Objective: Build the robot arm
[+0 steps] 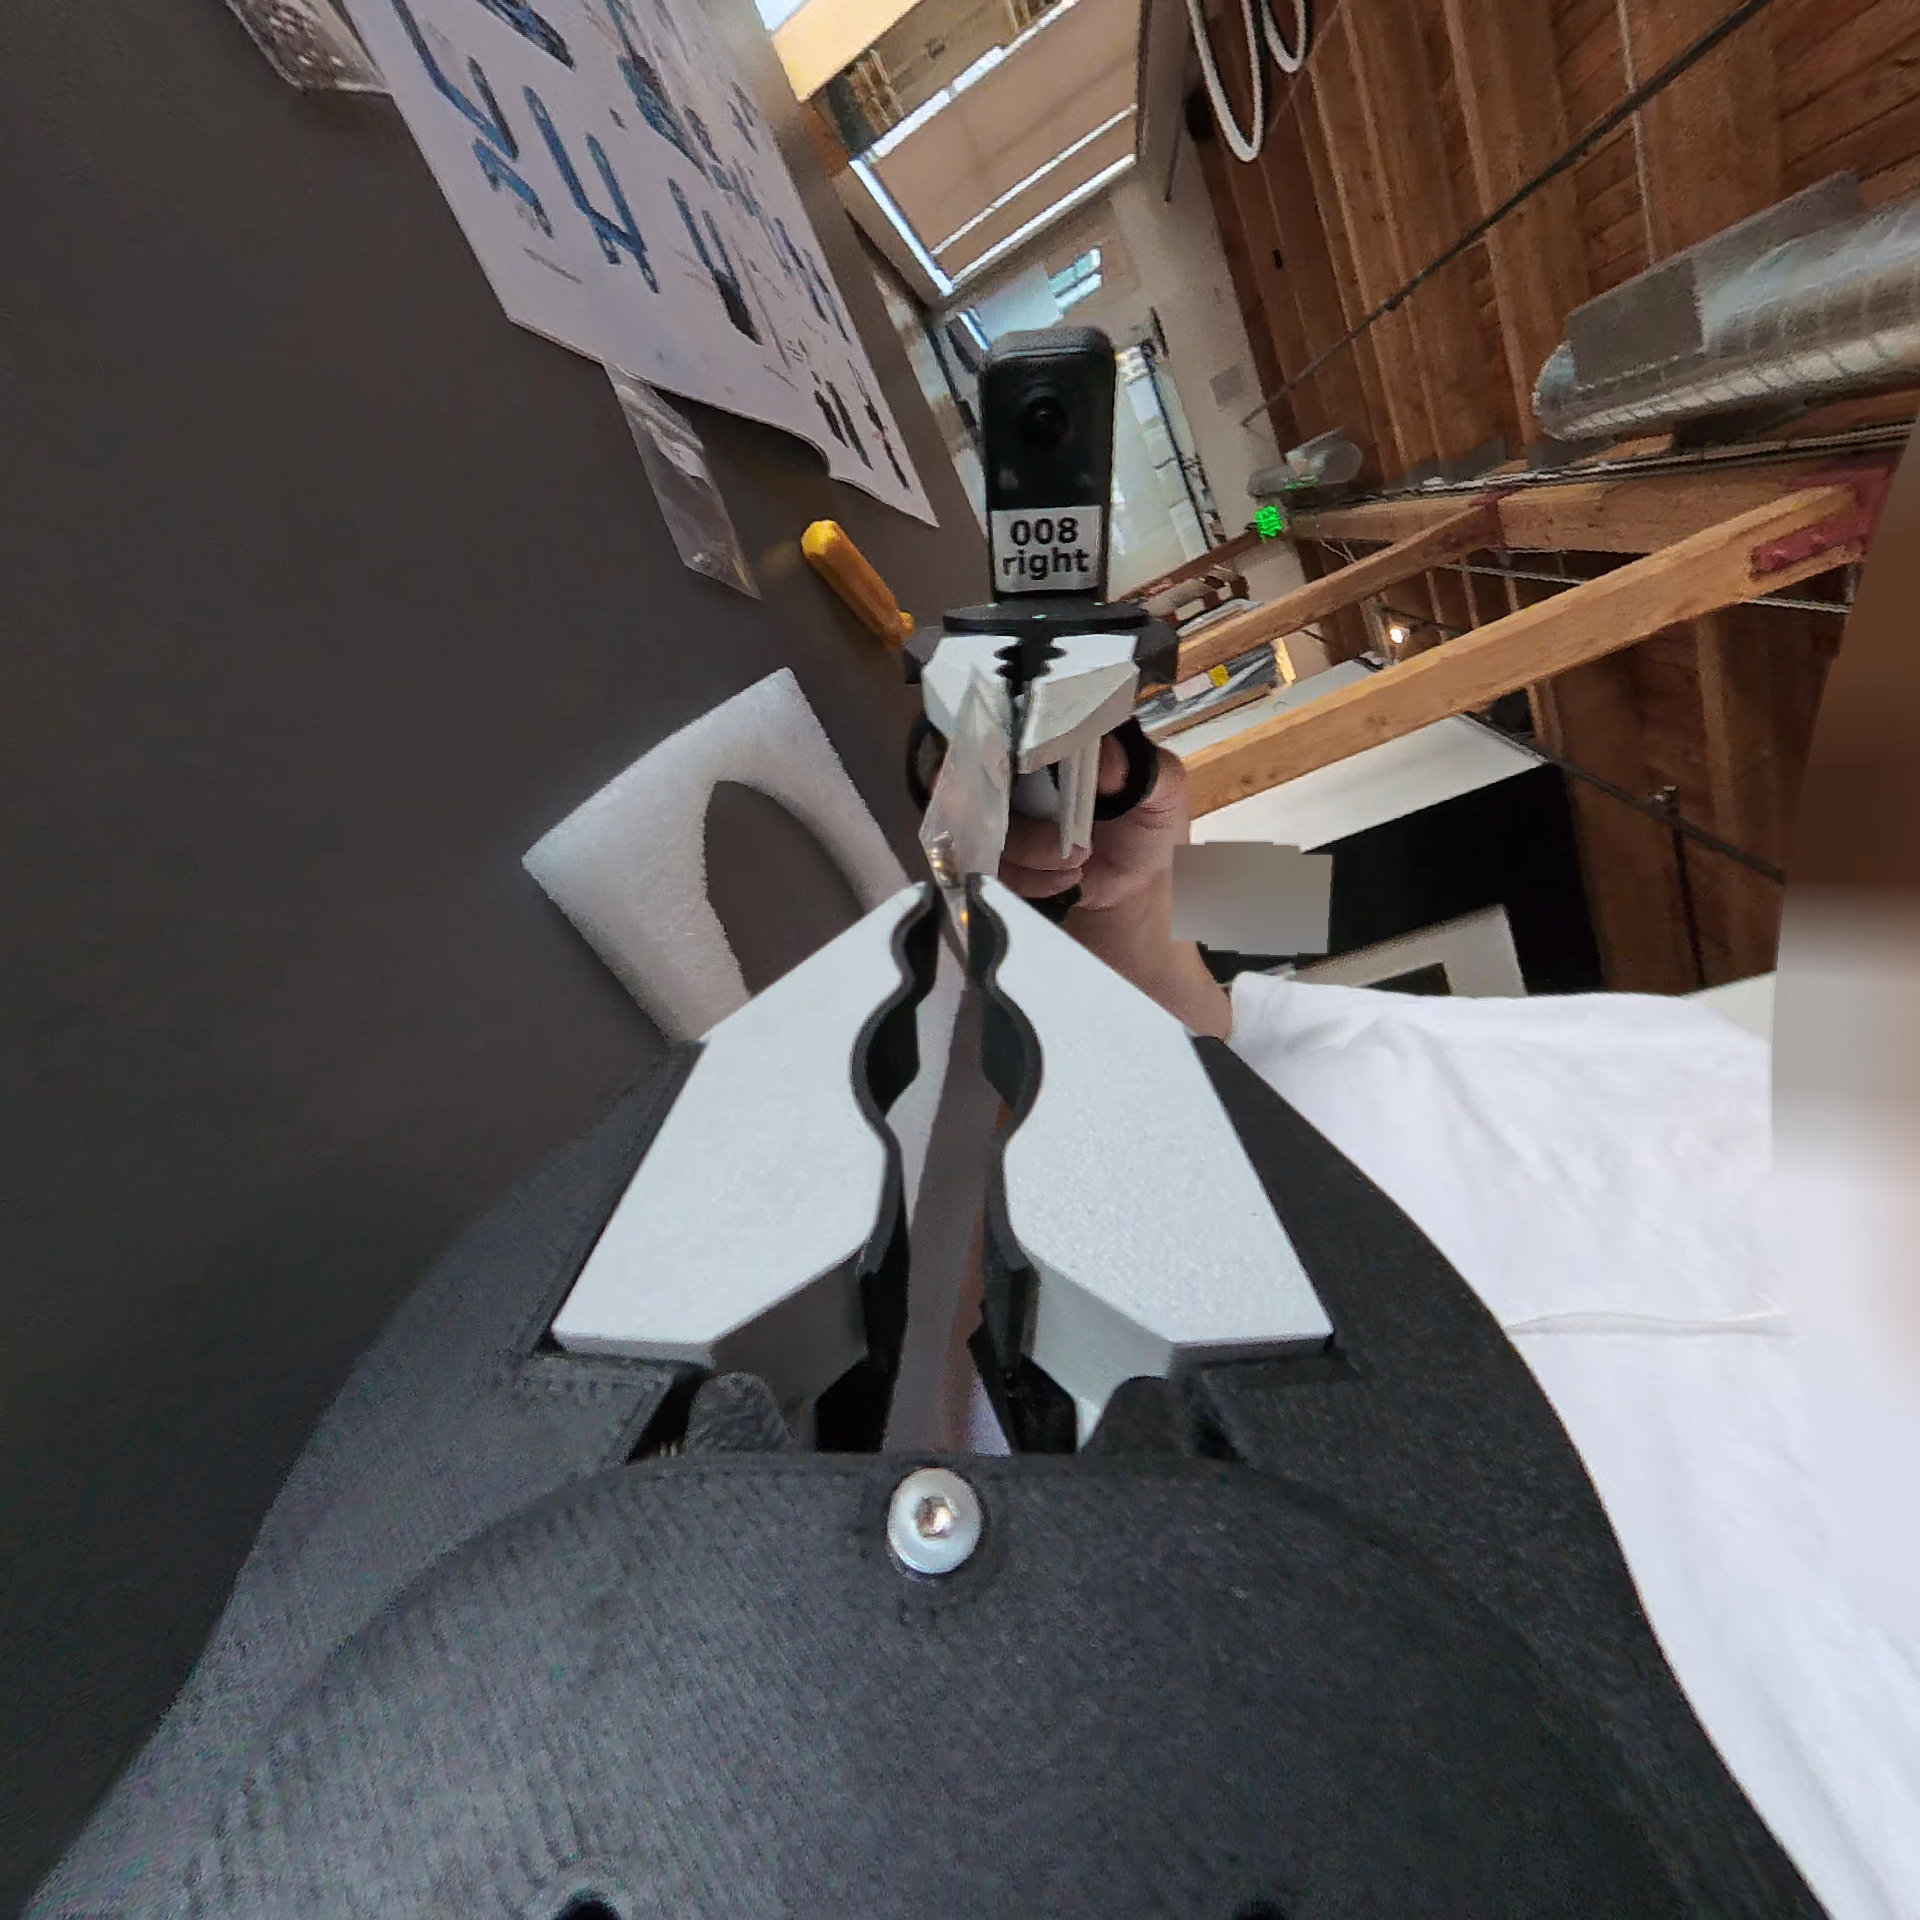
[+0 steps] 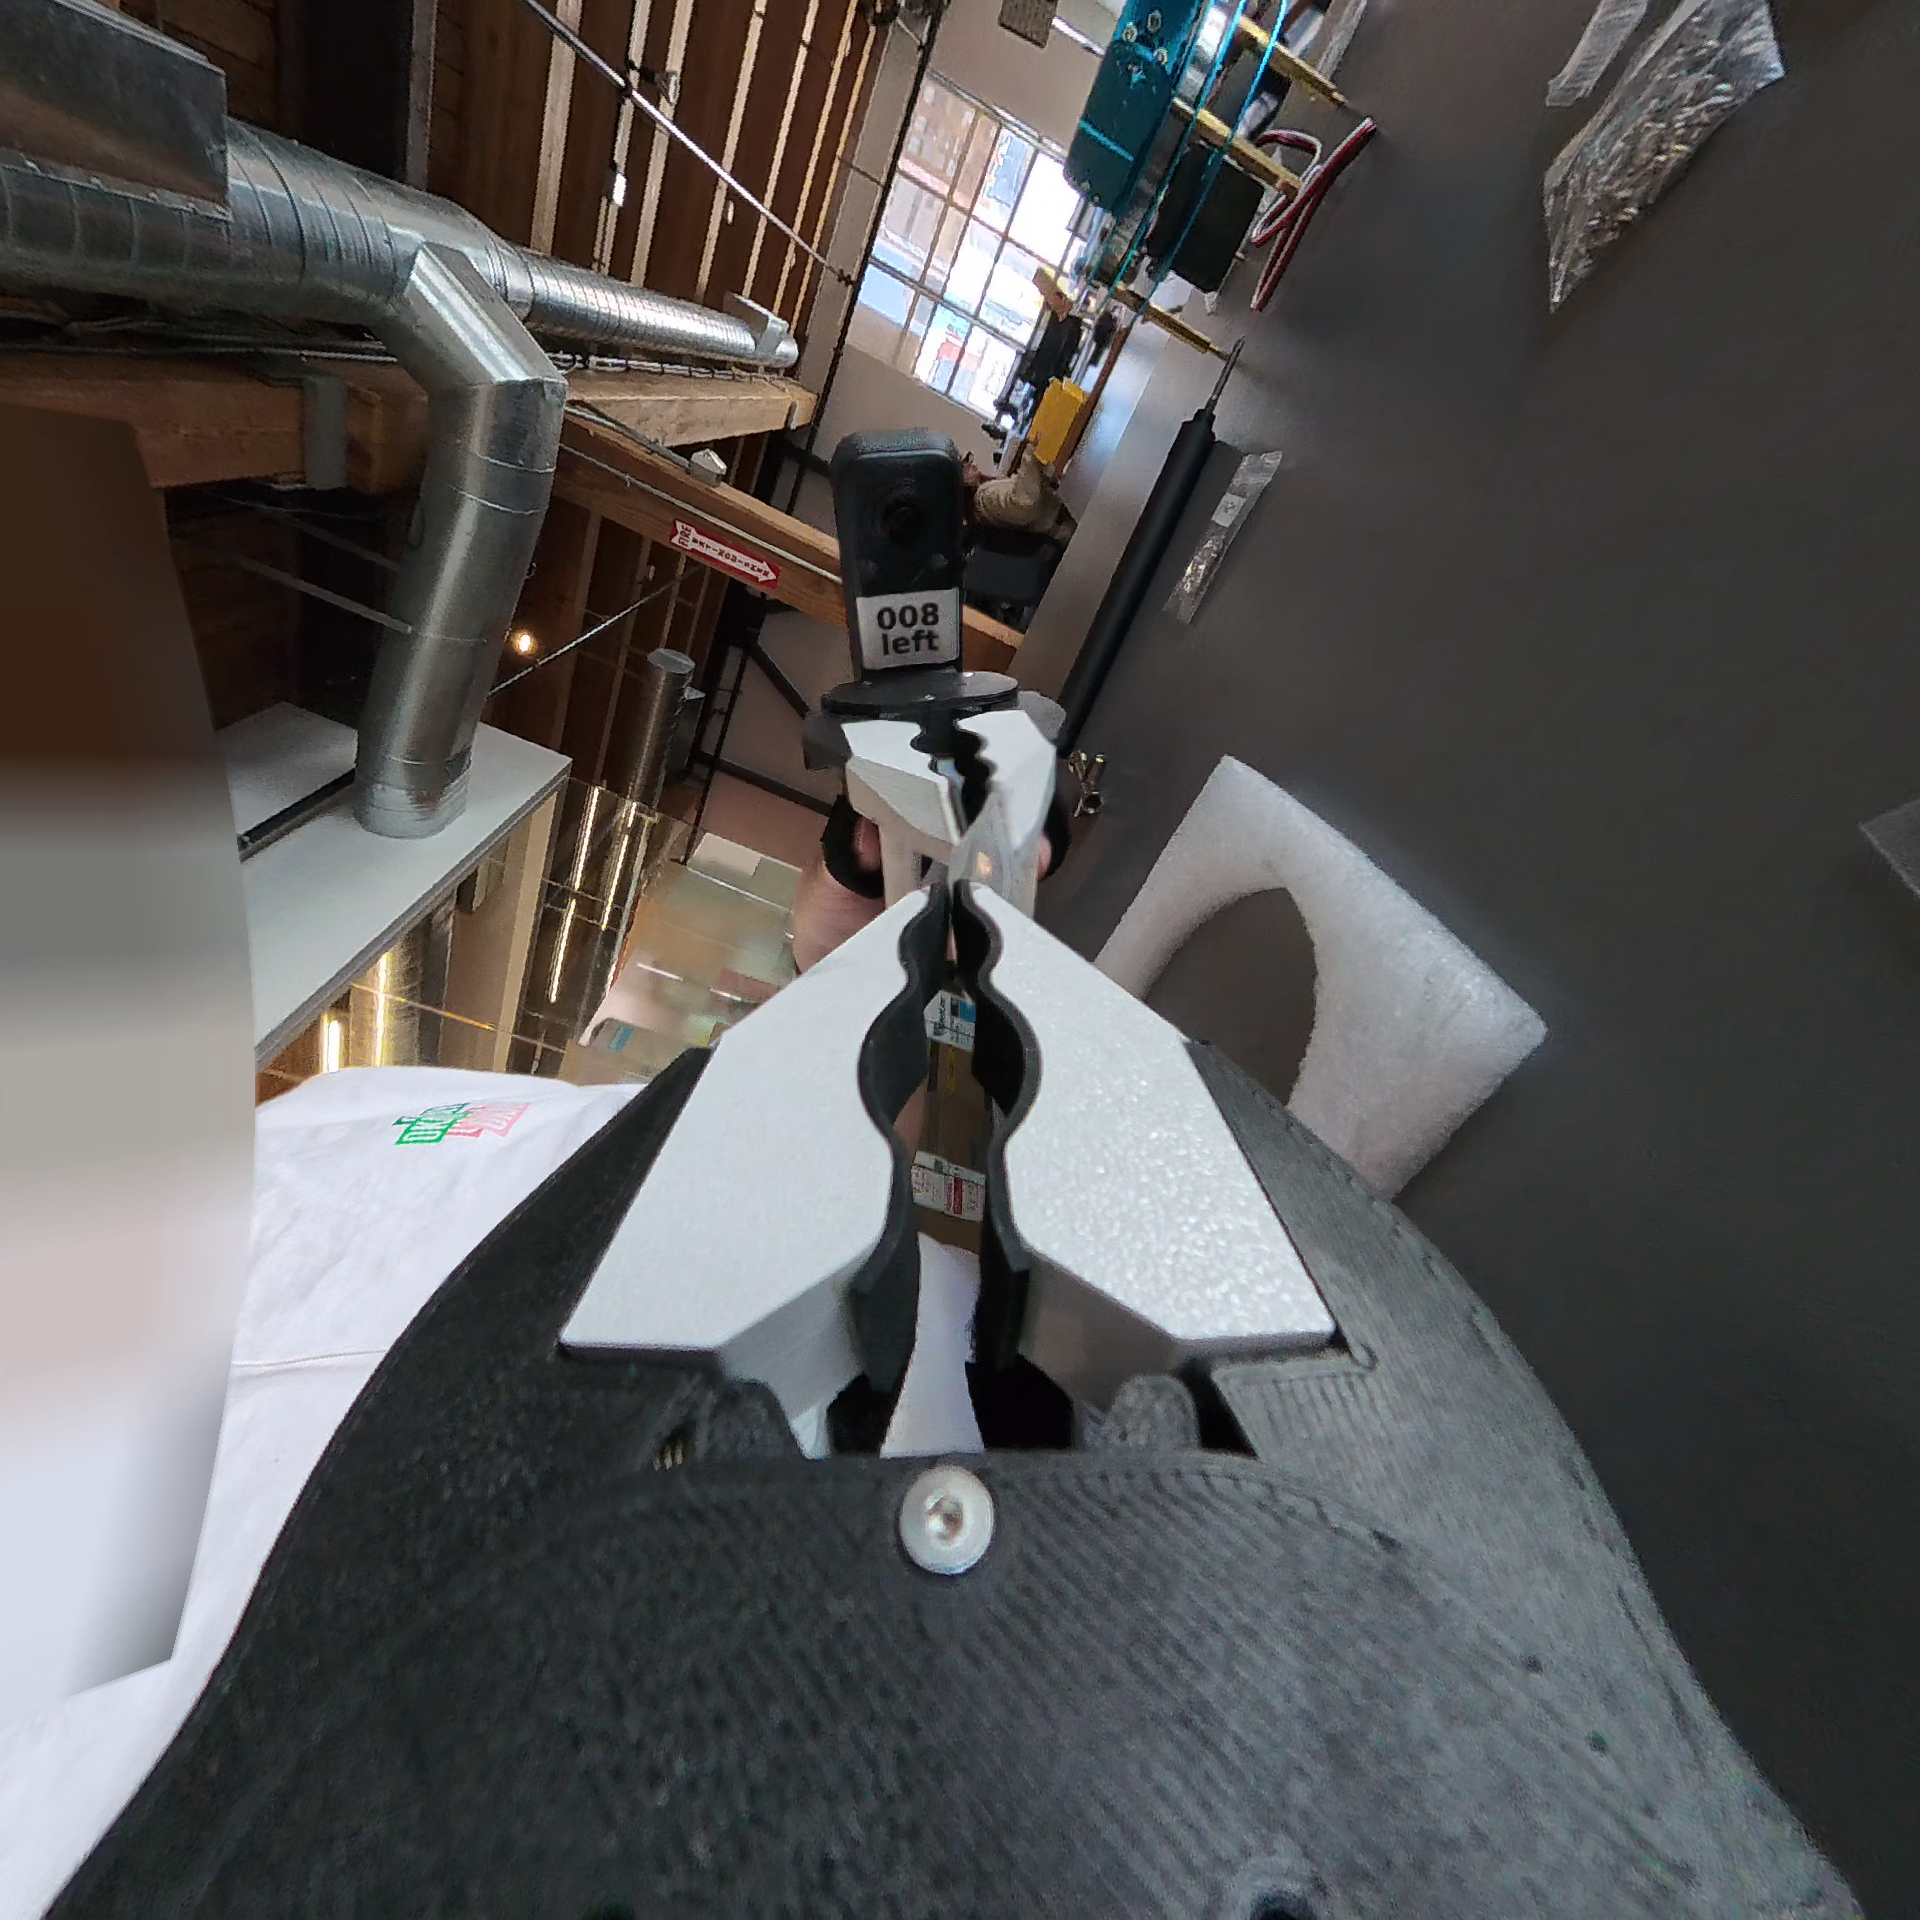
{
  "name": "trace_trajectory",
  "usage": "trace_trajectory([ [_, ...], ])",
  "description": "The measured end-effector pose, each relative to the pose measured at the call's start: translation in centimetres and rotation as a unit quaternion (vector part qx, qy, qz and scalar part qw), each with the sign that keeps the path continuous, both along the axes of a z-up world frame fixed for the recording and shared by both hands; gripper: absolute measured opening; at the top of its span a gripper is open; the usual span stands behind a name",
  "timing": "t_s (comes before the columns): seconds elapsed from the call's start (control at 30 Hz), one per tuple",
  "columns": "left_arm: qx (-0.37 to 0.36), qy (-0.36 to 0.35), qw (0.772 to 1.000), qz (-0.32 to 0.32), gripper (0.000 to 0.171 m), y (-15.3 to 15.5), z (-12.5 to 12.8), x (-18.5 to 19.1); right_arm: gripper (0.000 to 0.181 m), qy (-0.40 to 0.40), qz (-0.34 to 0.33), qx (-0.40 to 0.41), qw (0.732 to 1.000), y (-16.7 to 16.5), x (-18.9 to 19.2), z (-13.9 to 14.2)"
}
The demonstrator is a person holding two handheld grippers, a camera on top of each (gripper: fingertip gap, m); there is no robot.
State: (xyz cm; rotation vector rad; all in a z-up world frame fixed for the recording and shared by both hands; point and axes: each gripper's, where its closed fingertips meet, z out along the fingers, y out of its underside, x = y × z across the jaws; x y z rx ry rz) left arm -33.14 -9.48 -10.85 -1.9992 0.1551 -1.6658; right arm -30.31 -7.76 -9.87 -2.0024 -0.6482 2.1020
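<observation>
1. Fingers of left gripper (image 1: pixel 951 896) pressed together at the tips, pinching the near end of a small clear bag (image 1: pixel 968 805). Wavy black pads (image 1: pixel 914 1039) meeting only at the very front, with scalloped gaps behind.
2. Just beyond, facing it nose to nose, right gripper (image 2: pixel 951 896), likewise closed at its tips on the far end of the bag. Bag therefore stretched in the air between the two, clear of the table, with something small and metallic seemingly inside; too small to tell more.
3. Behind the right gripper, a hand (image 1: pixel 1101 842) wrapped round its grip, and a white shirt (image 1: pixel 1507 1195) filling the near right of the left wrist view.
4. To the left, lying flat on the dark grey table (image 1: pixel 260 831), a white foam piece (image 1: pixel 665 862) with an arched cut-out, near the bag but not touching it.
5. Farther off on the table: a yellow-handled tool (image 1: pixel 857 582), a flat packet of hardware (image 1: pixel 691 488), and a large printed sheet (image 1: pixel 644 239).
6. Farthest, in the right wrist view, a silver duct (image 2: pixel 457 468) against timber framing.
</observation>
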Motion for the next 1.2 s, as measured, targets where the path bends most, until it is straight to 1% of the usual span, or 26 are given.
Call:
trace_trajectory([
  [0.03, -0.002, -0.005, 1.0, -0.005, 0.0, -0.1, 0.0, 0.0, 0.0, -0.002, -0.006, -0.002, 1.0, 0.0, -0.1, -0.2],
  [0.1, -0.003, 0.012, 1.0, -0.008, 0.0, 0.0, -0.7, -0.3, 0.0, -0.005, -0.016, -0.009, 1.0, 0.0, -0.3, -0.5],
  [0.17, -0.012, 0.033, 0.999, -0.018, 0.0, -0.1, -1.3, -0.6, 0.0, -0.025, -0.023, -0.008, 0.999, -0.2, -0.5, -1.3],
  [0.3, -0.037, 0.055, 0.997, -0.035, 0.0, -0.5, -1.6, -0.8, 0.0, -0.063, -0.039, -0.012, 0.997, -0.7, -0.7, -2.6],
  [0.5, -0.099, 0.081, 0.991, -0.049, 0.0, -0.6, -2.1, -0.1, 0.0, -0.127, -0.024, -0.014, 0.992, -1.2, 0.0, -4.1],
  [0.63, -0.142, 0.128, 0.981, -0.041, 0.0, -0.7, -3.2, -0.4, 0.0, -0.154, -0.012, -0.024, 0.988, -1.2, -0.2, -4.4],
  [0.7, -0.169, 0.129, 0.976, -0.048, 0.0, -0.8, -3.2, -0.4, 0.0, -0.18, -0.002, -0.014, 0.983, -1.3, -0.3, -5.2],
  [0.77, -0.193, 0.139, 0.97, -0.047, 0.0, -0.5, -3.4, -0.6, 0.0, -0.185, 0.008, -0.034, 0.982, -1.4, -0.4, -5.3],
  [0.87, -0.208, 0.158, 0.964, -0.042, 0.0, 0.0, -3.4, -0.5, 0.0, -0.188, 0.002, -0.053, 0.981, -0.8, -0.3, -5.4],
  [0.97, -0.218, 0.204, 0.953, -0.047, 0.0, -0.1, -4.0, -0.5, 0.0, -0.202, -0.003, -0.066, 0.977, -0.7, -0.2, -5.5],
  [1.1, -0.22, 0.225, 0.947, -0.062, 0.0, -0.6, -3.7, 0.1, 0.0, -0.258, 0.009, -0.036, 0.965, -1.0, 0.2, -6.2],
  [1.2, -0.216, 0.236, 0.945, -0.071, 0.0, -0.8, -3.7, 0.3, 0.003, -0.295, 0.031, -0.005, 0.955, -1.5, 0.5, -6.6],
])
